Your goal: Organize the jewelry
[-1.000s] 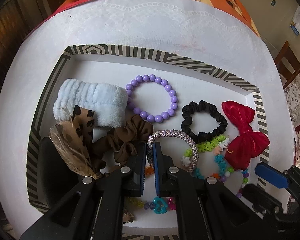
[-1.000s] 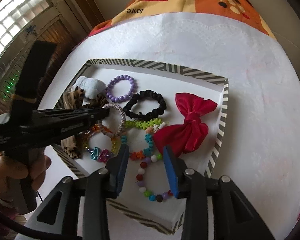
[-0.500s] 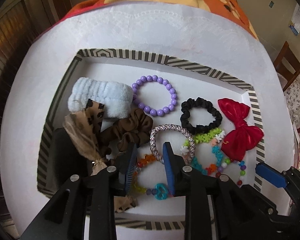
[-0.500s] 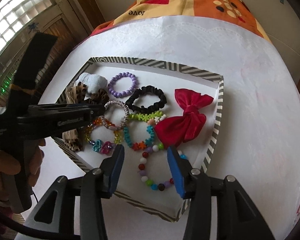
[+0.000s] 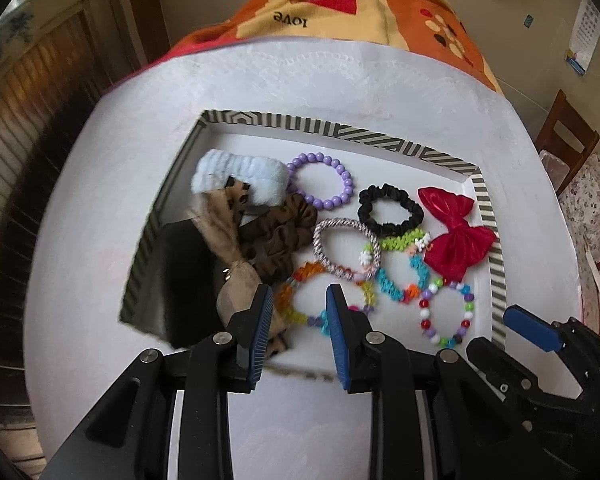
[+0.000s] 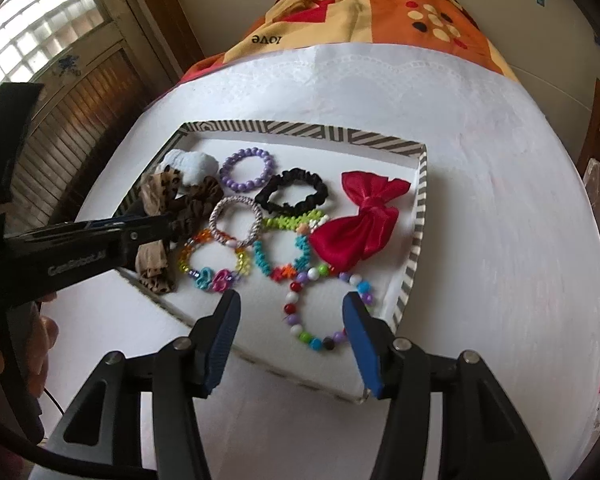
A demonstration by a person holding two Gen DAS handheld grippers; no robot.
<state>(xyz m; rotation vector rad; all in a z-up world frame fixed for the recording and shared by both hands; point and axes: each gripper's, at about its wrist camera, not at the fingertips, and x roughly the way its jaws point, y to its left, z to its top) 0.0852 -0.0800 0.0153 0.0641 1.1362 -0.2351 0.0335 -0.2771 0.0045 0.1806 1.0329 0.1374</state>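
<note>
A tray (image 6: 416, 216) sits on the table (image 6: 500, 240), with everything inside it. In the far left corner lies a fluffy band (image 5: 240, 174), and a beaded bracelet (image 5: 324, 180) is just to its right. A scrunchie (image 5: 390, 212) lies right of that, and a bow (image 5: 456, 236) rests against the right edge. Along the left edge a patterned scarf (image 5: 228, 220) overlaps a second scrunchie (image 5: 284, 240). A woven bangle (image 5: 346, 250) lies mid-tray. Three bead bracelets (image 6: 216, 260) (image 6: 284, 252) (image 6: 328, 308) lie in a row along the near edge.
</note>
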